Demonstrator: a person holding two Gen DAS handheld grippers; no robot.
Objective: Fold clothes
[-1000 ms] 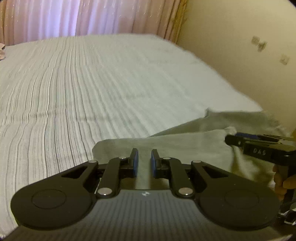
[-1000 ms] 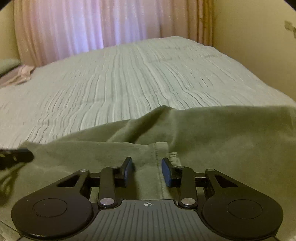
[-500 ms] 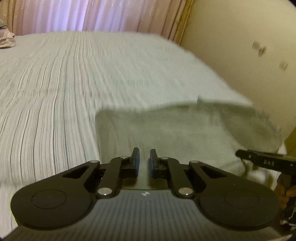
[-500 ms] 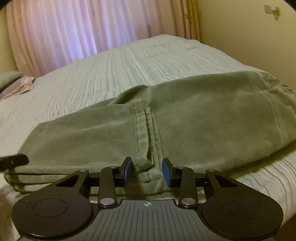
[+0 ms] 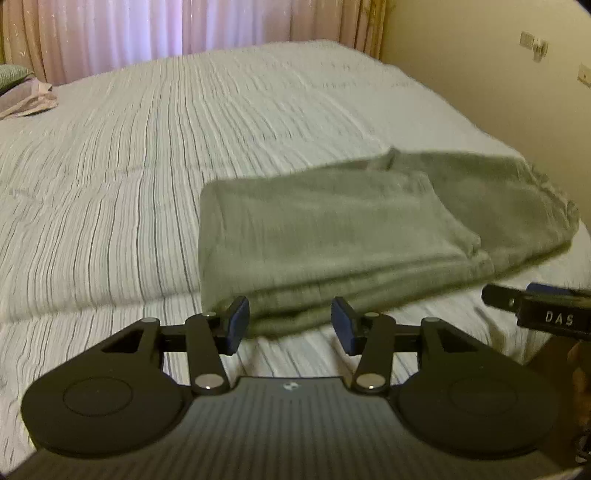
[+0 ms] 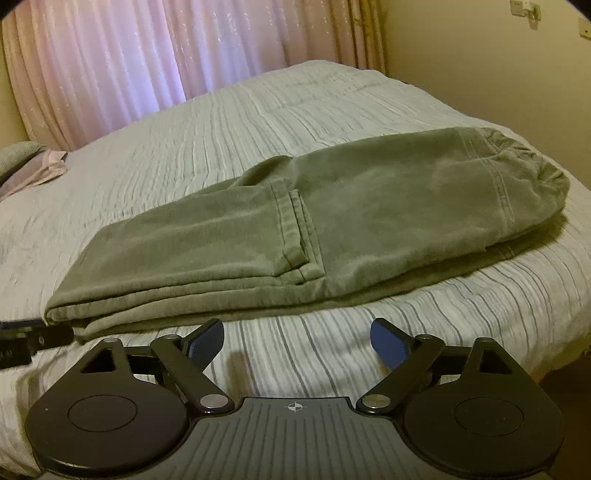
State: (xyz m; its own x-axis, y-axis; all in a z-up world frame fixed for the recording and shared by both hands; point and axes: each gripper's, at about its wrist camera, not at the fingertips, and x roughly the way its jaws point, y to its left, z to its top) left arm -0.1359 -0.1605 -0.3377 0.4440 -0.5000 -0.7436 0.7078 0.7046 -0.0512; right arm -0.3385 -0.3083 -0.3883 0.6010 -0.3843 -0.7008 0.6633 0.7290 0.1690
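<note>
Olive-green trousers [image 5: 332,229] [image 6: 332,221] lie folded over on the striped bedspread [image 5: 147,155] [image 6: 258,122], near its front right corner. My left gripper [image 5: 290,325] hovers just short of the fold's near edge, jaws opening, with no cloth pinched between the blue pads. My right gripper [image 6: 297,341] stands in front of the folded trousers over bare bedspread, jaws opening wide, nothing between them. A finger of the right gripper [image 5: 543,314] pokes in at the right of the left wrist view. The left gripper's tip [image 6: 26,338] shows at the left edge of the right wrist view.
Pink curtains [image 5: 166,26] [image 6: 129,59] hang behind the bed. A cream wall [image 5: 498,85] with sockets runs along the bed's right side. A pillow and a pinkish cloth [image 5: 26,96] [image 6: 33,170] lie at the far left. The bed's right edge [image 6: 554,332] drops off close to the trousers.
Both grippers carried the trouser end over onto the rest, let go and drew back toward me. Their jaws went from near shut to open, and the garment now lies folded on the bed.
</note>
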